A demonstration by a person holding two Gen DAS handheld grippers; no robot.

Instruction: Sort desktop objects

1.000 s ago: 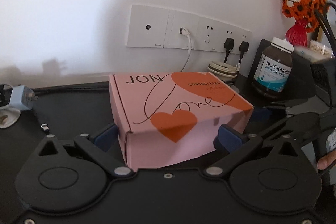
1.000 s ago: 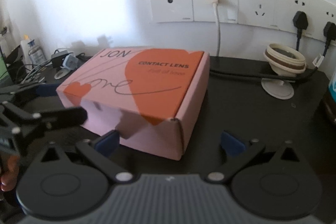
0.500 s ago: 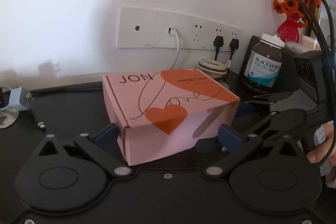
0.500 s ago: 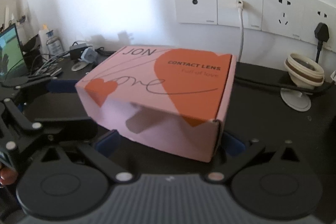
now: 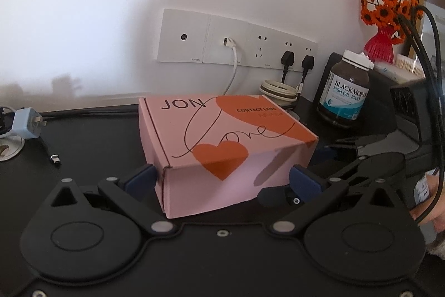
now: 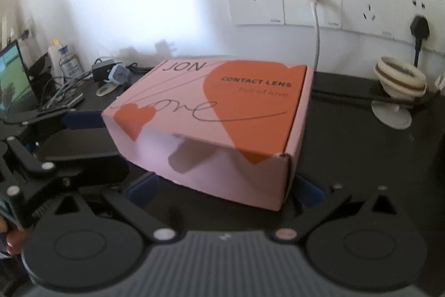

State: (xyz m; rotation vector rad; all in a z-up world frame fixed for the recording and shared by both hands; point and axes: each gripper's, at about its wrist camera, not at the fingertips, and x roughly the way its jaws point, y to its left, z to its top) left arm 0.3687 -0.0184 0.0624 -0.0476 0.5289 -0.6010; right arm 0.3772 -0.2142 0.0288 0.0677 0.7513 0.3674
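Observation:
A pink cardboard box (image 5: 222, 135) printed with orange hearts, "JON" and "CONTACT LENS" lies on the black desk (image 5: 83, 135). My left gripper (image 5: 221, 180) is open, its blue pads at the box's near corner and front face. From the other side, my right gripper (image 6: 225, 188) is open too, and the box (image 6: 222, 107) fills the space between its pads. One of the right gripper's fingers (image 5: 372, 160) shows at the box's right end in the left wrist view. A finger (image 6: 83, 157) of the left gripper reaches the box's left end in the right wrist view.
A brown fish-oil bottle (image 5: 345, 99) and a red vase of orange flowers (image 5: 381, 43) stand at the right. A beige collapsible cup (image 6: 400, 80) sits under the wall sockets (image 5: 236, 38). A blue charger (image 5: 26, 124), cables (image 6: 61, 96) and a laptop screen (image 6: 11, 82) lie left.
The left gripper has drawn back a little from the box. The right gripper has shifted left, so the box now sits between both its pads. The box has stayed put.

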